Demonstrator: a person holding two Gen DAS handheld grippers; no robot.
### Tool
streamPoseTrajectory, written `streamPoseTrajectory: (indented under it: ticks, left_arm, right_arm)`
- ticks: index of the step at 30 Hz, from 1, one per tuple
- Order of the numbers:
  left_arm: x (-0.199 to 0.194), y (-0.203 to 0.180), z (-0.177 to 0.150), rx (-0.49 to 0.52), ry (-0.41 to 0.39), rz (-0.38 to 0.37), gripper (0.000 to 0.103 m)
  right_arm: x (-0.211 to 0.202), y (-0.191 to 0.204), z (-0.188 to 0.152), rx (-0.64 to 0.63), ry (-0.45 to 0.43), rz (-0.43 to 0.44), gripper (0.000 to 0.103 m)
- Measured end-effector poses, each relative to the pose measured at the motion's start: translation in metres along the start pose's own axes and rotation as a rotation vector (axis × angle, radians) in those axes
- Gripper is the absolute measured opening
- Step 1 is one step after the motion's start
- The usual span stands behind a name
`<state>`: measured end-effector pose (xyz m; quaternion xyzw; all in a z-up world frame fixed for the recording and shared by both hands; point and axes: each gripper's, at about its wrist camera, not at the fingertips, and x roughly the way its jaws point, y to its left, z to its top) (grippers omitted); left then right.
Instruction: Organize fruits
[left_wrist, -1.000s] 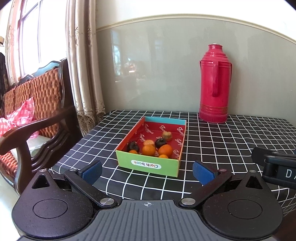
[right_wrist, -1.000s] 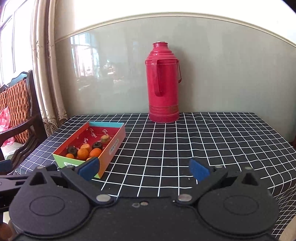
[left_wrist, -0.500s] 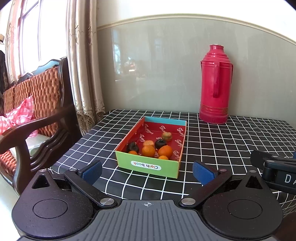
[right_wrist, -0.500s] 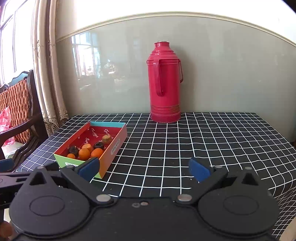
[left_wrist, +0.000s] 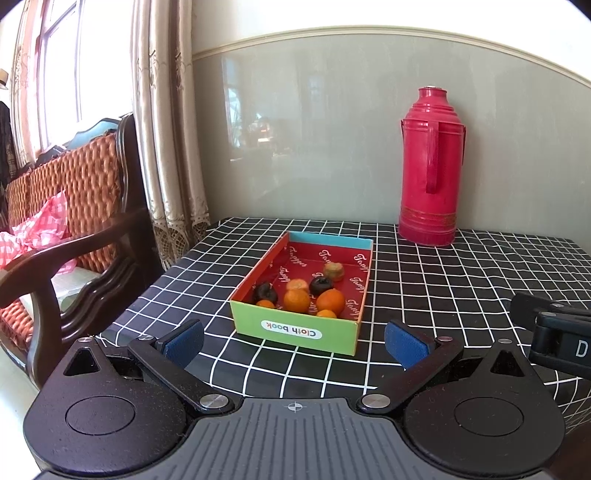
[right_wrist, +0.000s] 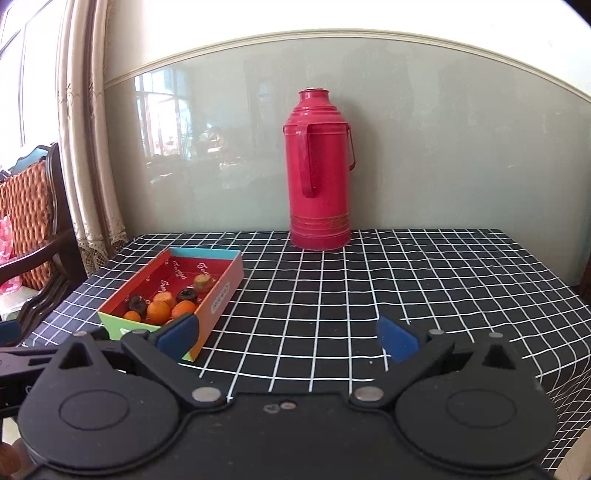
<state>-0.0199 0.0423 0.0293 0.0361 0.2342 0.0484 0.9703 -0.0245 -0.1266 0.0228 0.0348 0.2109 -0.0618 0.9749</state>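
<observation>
A colourful open box (left_wrist: 295, 331) with a green front wall and red inside stands on the black checked tablecloth. It holds several small fruits: orange ones (left_wrist: 330, 300) and dark ones (left_wrist: 320, 285). It also shows in the right wrist view (right_wrist: 221, 299), at the left. My left gripper (left_wrist: 293, 341) is open and empty, just in front of the box. My right gripper (right_wrist: 288, 338) is open and empty, above the cloth to the right of the box. Part of the right gripper (left_wrist: 554, 332) shows at the right edge of the left wrist view.
A tall red thermos (left_wrist: 430, 177) stands at the back of the table by the wall; it also shows in the right wrist view (right_wrist: 319, 173). A wooden chair with an orange cushion (left_wrist: 70, 206) and curtains (left_wrist: 162, 129) stand left of the table.
Both grippers have drifted slightly; the box and thermos sit a little to the right in each view. Both grippers stay open.
</observation>
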Motion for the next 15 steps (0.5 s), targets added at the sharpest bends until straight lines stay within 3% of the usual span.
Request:
streamPoseTrajectory:
  ticks: [15]
  left_arm:
    - [-0.0077,0.0046,0.0049,-0.031,-0.055,0.015,0.103]
  right_arm:
    - [0.0014,-0.0003,-0.0019,-0.008,0.004,-0.012,0.097]
